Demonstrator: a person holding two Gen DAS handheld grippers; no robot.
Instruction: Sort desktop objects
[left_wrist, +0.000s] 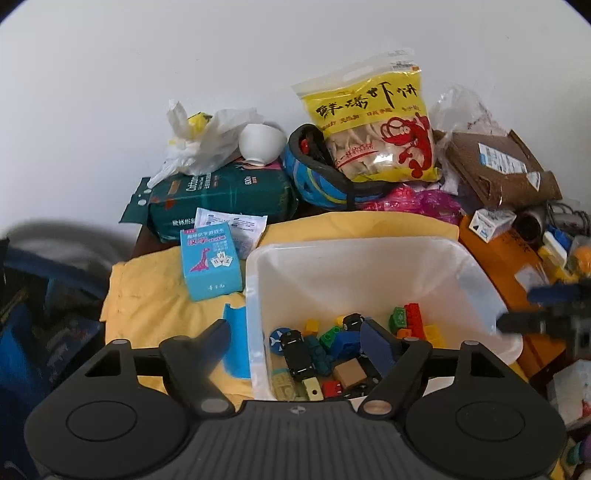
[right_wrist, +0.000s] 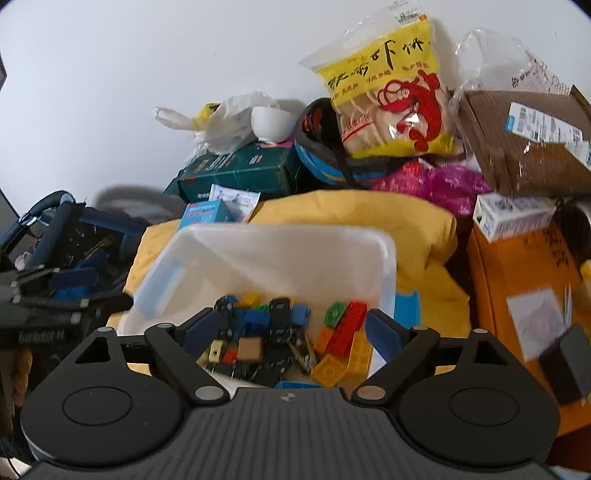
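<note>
A: Both jaws stand apart and empty, the left gripper (left_wrist: 299, 341) and right gripper (right_wrist: 291, 328) over the white bin (left_wrist: 369, 251), where the toy bricks (right_wrist: 343, 332) and little cars lie.

B: Lift clear, I'd say, without catching the rim.

A: Behind the bin, the card box (left_wrist: 208, 266) lies on the yellow cloth (left_wrist: 147, 295); the snack bag (left_wrist: 373, 122) leans further back.
</note>
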